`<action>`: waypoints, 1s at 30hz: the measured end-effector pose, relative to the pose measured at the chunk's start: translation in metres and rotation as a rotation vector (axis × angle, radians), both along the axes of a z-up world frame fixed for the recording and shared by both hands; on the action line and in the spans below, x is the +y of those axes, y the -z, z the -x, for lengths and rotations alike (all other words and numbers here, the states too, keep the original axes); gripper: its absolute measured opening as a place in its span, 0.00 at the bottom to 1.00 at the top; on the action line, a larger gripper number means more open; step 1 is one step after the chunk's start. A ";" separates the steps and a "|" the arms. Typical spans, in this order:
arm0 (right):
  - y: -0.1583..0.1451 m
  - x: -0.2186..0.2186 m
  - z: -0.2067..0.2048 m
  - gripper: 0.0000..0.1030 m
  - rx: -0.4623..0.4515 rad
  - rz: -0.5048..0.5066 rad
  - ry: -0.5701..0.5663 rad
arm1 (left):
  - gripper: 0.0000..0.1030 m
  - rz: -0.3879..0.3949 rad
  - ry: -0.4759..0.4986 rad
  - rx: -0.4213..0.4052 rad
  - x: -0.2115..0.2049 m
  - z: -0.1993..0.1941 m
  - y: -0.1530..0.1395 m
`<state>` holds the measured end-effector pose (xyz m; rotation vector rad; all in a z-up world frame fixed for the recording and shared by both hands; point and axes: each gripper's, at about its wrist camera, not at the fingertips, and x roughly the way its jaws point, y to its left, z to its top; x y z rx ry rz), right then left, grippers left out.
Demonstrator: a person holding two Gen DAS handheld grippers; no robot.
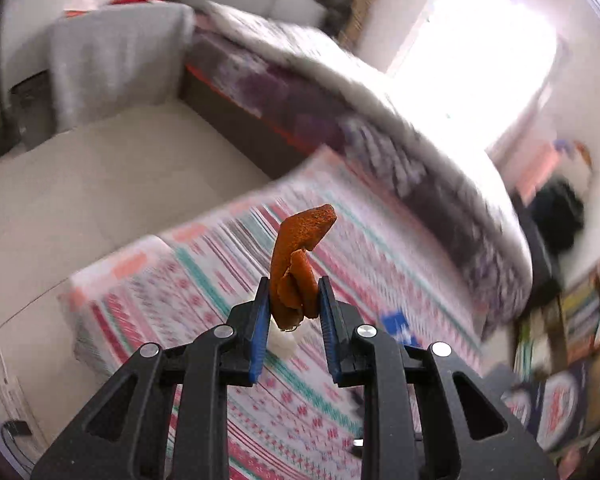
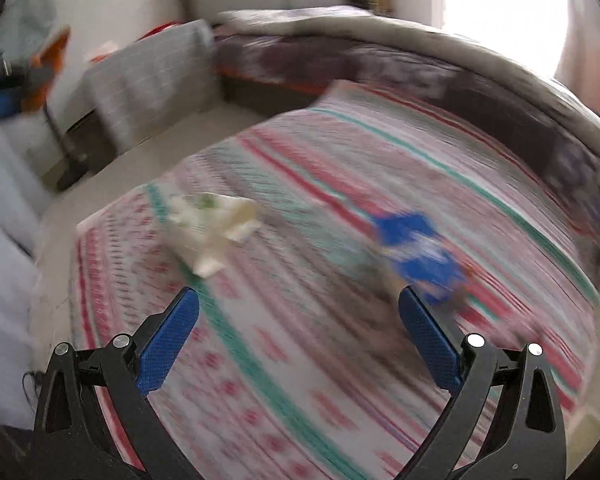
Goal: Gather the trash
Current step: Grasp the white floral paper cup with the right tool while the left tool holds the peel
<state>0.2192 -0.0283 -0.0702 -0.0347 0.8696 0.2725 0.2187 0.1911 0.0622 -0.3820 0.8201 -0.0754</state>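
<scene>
The left gripper (image 1: 292, 304) is clenched on a piece of orange peel (image 1: 296, 264), both blue pads pressing its lower end. The peel stands lengthwise out of the jaws: its long axis runs away from the gripper along the fingers, and its upper end bends over toward the right, ending in a blunt tip. It is lifted clear of the patterned cloth (image 1: 228, 288) below, which is striped in pink, red and teal and covers a low surface beside the bed (image 1: 340, 92).

On that cloth, seen past the left gripper, lie a small white scrap just behind the peel's lower end and a blue wrapper (image 1: 398, 326) to the right; both are blurred.

The right gripper (image 2: 299, 312) is released, its fingers spread wide with nothing between them, held over the same cloth. Ahead of its left finger lies crumpled white paper (image 2: 208, 236), with faint green marks on top. The blue wrapper lies just ahead of its right finger, its shape blurred. The two items lie well apart on the cloth.
</scene>
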 end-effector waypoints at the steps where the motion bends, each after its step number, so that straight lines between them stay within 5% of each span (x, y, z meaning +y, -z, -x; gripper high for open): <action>1: 0.001 0.014 -0.007 0.93 0.000 0.004 -0.030 | 0.23 0.022 -0.020 -0.006 0.009 0.000 -0.003; 9: 0.012 0.115 -0.053 0.93 -0.016 0.367 -0.514 | 0.23 0.109 -0.076 0.021 0.039 -0.005 -0.002; 18: 0.045 0.150 -0.097 0.93 0.131 0.552 -0.678 | 0.24 0.128 -0.075 0.029 0.046 -0.006 0.000; 23: 0.050 0.136 -0.115 0.73 0.228 0.439 -0.617 | 0.24 0.138 -0.082 0.030 0.053 -0.006 0.000; 30: 0.027 0.105 -0.119 0.61 0.169 0.295 -0.453 | 0.24 0.157 -0.113 0.010 0.064 -0.001 -0.003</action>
